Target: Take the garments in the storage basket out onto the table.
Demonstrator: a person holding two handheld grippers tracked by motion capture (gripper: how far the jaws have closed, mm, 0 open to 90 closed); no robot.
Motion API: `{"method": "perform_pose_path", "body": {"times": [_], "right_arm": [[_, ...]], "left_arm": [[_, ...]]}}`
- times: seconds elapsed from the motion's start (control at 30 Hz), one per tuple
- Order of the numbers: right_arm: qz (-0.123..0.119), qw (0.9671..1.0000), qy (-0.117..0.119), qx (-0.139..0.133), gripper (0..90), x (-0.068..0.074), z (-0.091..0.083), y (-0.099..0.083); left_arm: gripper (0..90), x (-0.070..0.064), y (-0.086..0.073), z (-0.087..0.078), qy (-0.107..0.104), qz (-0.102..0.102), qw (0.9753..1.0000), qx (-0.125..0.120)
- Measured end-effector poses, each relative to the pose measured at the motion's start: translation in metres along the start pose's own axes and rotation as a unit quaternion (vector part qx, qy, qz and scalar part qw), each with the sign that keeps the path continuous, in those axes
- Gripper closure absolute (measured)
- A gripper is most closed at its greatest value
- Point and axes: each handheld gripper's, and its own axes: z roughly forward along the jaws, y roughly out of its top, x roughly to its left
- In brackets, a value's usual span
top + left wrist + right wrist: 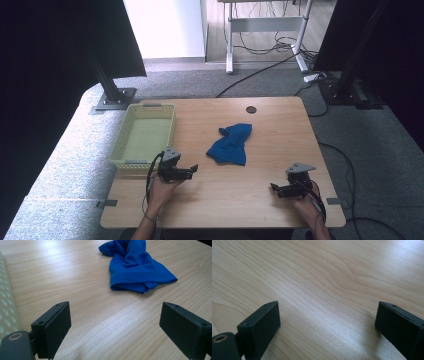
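Observation:
A crumpled blue cloth [231, 144] lies near the middle of the wooden table [260, 200]; in the left gripper view the blue cloth [136, 267] sits ahead and a little right of the jaws. My left gripper [194, 169] rests low at the front left, beside the basket, open, with bare wood between its jaws [115, 327]. My right gripper [273, 188] is at the front right, open, pointing left over bare wood [327, 325].
A pale yellow plastic basket [120, 150] stands empty at the table's left side; its perforated wall [6, 307] edges the left gripper view. A dark round grommet [251, 109] sits near the far edge. Black stands and cables lie on the carpet beyond.

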Motion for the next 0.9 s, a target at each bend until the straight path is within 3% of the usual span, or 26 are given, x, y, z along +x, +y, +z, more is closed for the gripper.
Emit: {"method": "perform_pose_path", "body": {"times": [0.13, 0.57, 0.9], "right_arm": [[0.000, 1.0000, 0.000, 0.000, 5.8, 0.000, 0.000, 0.000], [0.000, 1.0000, 0.000, 0.000, 5.8, 0.000, 0.000, 0.000], [0.000, 1.0000, 0.000, 0.000, 5.8, 0.000, 0.000, 0.000]], "left_arm": [[10.1, -0.003, -0.003, -0.001, -0.009, -0.001, 1.0000, -0.003], [10.1, -0.009, -0.018, 0.008, -0.014, -0.003, 0.9997, 0.020], [9.8, -0.014, -0.032, 0.015, 0.002, 0.006, 0.9985, 0.055]]}}
